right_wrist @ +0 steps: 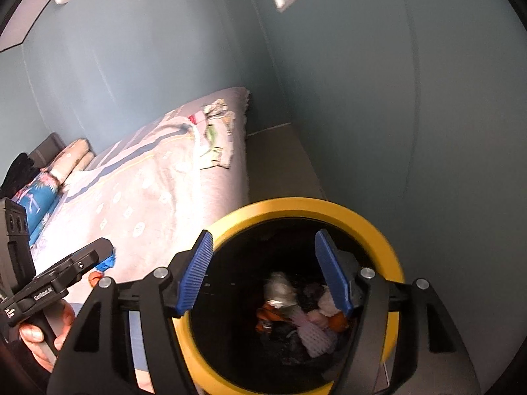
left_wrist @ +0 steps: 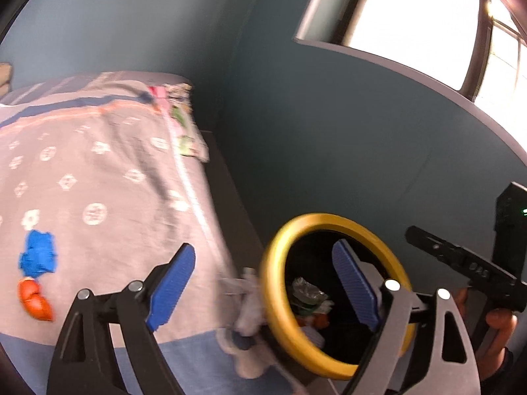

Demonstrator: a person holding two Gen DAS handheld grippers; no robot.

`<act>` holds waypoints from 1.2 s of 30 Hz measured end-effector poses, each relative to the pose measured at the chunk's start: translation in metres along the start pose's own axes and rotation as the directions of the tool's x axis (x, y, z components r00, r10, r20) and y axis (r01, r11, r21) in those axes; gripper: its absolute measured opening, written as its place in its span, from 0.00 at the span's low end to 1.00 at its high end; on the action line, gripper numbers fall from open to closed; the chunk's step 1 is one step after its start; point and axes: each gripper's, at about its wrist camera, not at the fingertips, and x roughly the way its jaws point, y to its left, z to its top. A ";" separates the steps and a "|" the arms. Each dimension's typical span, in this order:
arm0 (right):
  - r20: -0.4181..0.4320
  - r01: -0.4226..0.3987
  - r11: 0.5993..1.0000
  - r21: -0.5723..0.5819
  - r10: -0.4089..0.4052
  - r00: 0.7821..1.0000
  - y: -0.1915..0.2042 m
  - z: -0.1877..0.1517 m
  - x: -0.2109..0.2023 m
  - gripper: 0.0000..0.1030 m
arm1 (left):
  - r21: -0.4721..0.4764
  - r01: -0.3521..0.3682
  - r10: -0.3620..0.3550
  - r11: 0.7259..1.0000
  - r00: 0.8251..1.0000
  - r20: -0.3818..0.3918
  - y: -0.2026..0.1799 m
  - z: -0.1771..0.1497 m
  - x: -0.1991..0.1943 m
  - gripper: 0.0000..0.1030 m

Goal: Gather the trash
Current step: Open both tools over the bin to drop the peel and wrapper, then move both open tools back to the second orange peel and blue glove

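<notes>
Mostly the room is dull teal wall [right_wrist: 346, 82], with a bed [left_wrist: 108, 177] pushed into its corner and a bright window [left_wrist: 411, 10] high to the right of the bed in the left wrist view. A grey-pink bedspread printed with white medallions covers the bed. Toward the left of the bed lie two scraps — one blue crumpled wad [left_wrist: 38, 253] and, touching it just below, one orange piece [left_wrist: 34, 299]. At the bed's far corner sits one bunched patterned cloth [right_wrist: 215, 131] in pink, green and white. At the head of the bed, in the right wrist view, are a blue floral pillow [right_wrist: 36, 204] and pale rolled ones behind it.

Right of the bed, against its edge, stands one black trash bin with a yellow rim [right_wrist: 369, 217]. Inside it is a heap of trash [right_wrist: 296, 309]: silvery wrapper, white, pink and orange bits, too jumbled to count. Something pale and blurred [left_wrist: 247, 316] shows between the bed's edge and the bin rim; I cannot tell what it is.

The left gripper [left_wrist: 263, 283] straddles the bed's edge and the bin, its blue-padded fingers [left_wrist: 171, 286] spread wide apart and holding nothing. The right gripper [right_wrist: 266, 273] hangs over the bin mouth, fingers [right_wrist: 331, 273] likewise spread and bare. Small white lettering on the left gripper's body in the right wrist view is too blurred to read.
</notes>
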 end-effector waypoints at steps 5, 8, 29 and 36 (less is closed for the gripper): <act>-0.024 -0.070 0.995 -0.073 0.068 0.997 0.045 0.007 0.014 0.63 | -0.039 -0.106 0.107 0.994 0.994 0.023 0.047 -0.003 -0.025 0.82; -0.048 -0.112 0.989 -0.100 0.108 0.993 0.070 0.013 0.026 0.64 | -0.073 -0.163 0.166 0.984 0.986 0.026 0.075 -0.006 -0.037 0.82; -0.541 -0.444 0.848 -0.289 0.239 0.807 0.355 -0.008 0.205 0.64 | -0.363 -0.386 0.360 0.848 0.923 -0.137 0.262 -0.073 -0.041 0.83; -0.664 -0.437 0.846 -0.305 0.140 0.735 0.408 -0.041 0.271 0.64 | -0.409 -0.363 0.321 0.837 0.932 -0.171 0.281 -0.081 -0.019 0.83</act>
